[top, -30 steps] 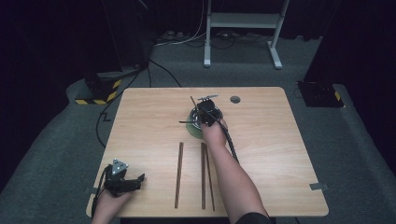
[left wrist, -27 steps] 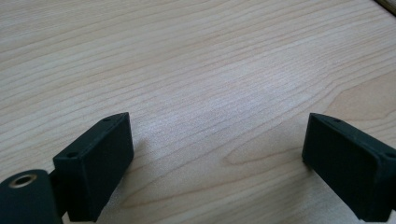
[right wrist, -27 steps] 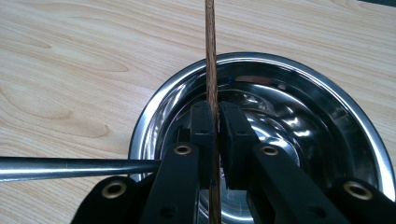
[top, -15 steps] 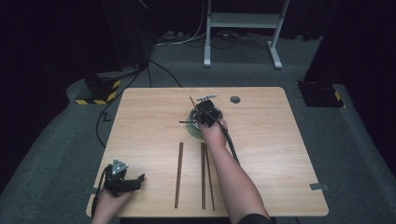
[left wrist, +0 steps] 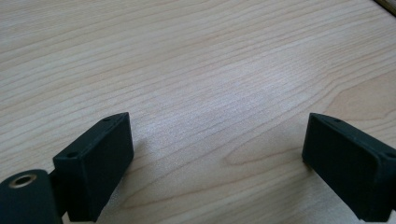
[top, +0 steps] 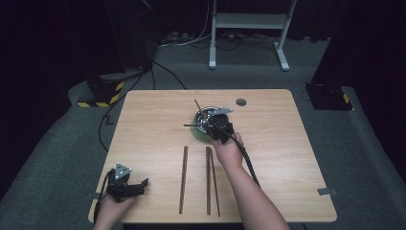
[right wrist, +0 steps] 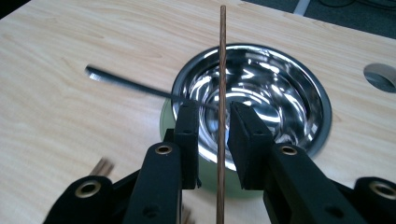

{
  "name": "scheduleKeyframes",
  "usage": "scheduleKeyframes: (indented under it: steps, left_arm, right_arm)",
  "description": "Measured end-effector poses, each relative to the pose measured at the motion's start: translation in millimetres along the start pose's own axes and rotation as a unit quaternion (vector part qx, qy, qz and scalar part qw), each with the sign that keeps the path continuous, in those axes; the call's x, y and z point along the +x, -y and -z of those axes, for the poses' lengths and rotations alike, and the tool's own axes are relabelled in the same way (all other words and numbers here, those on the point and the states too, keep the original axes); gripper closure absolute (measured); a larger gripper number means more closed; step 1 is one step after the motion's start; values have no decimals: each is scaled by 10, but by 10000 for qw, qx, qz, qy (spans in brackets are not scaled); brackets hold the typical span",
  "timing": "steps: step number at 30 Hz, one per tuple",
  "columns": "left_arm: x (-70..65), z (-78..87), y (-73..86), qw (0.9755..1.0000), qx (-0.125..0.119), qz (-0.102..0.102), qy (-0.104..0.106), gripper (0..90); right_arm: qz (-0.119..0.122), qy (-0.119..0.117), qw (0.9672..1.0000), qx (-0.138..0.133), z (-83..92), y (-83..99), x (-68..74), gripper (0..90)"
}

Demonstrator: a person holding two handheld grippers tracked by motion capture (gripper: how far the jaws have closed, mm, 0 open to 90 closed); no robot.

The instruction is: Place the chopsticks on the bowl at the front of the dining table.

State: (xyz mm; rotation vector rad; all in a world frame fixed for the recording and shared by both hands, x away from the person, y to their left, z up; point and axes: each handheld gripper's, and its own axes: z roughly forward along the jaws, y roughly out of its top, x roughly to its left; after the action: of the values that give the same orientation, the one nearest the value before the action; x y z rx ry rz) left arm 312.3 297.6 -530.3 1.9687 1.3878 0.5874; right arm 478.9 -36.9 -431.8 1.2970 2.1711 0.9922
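A steel bowl (right wrist: 299, 84) sits on a green mat (right wrist: 166, 121) at the middle of the wooden table (top: 287, 143). A brown chopstick (right wrist: 222, 56) runs upright between the jaws of my right gripper (right wrist: 215, 112), with a gap on each side. The jaws have just been opening and the pads do not press on the chopstick. A dark stick (right wrist: 126, 84) lies over the bowl's left rim. In the high view my right gripper (top: 213, 125) hovers at the bowl's (top: 206, 117) near edge. My left gripper (top: 141, 184) rests open by the front left corner, with bare wood between its jaws (left wrist: 215, 154).
Three brown chopsticks (top: 183, 178) (top: 208, 179) (top: 215, 182) lie side by side on the near half of the table. A round cable hole (top: 241, 102) is behind the bowl. A cable (top: 246, 163) trails along the right forearm.
My right hand has drawn back a little from the bowl toward the near edge. The left hand and its gripper have stayed put.
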Motion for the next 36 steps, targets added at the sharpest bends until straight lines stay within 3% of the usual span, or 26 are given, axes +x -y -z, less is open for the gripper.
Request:
scheduleKeyframes:
  steps: [7, 14, 23, 29, 36]
  left_arm:
    - [0, 0, 0, 10000, -1, 2, 0, 87]
    - [-1, 0, 0, 10000, 0, 4, -4, 87]
    - [-1, -1, -1, 10000, 0, 4, -5, 86]
    - [-1, 0, -1, 10000, 4, 5, -8, 86]
    - [-1, 0, -1, 10000, 4, 3, -8, 86]
  right_arm:
    - [1, -37, 9999, -100, 309, 302, -41, 730]
    - [-29, -81, 10000, -48, 468, 690, -26, 733]
    - [-43, -152, 9997, 177, 470, 1136, 75, 745]
    - [23, -259, 9990, 365, 430, 1257, 209, 763]
    - [57, -293, 9987, 403, 362, 1274, 288, 765]
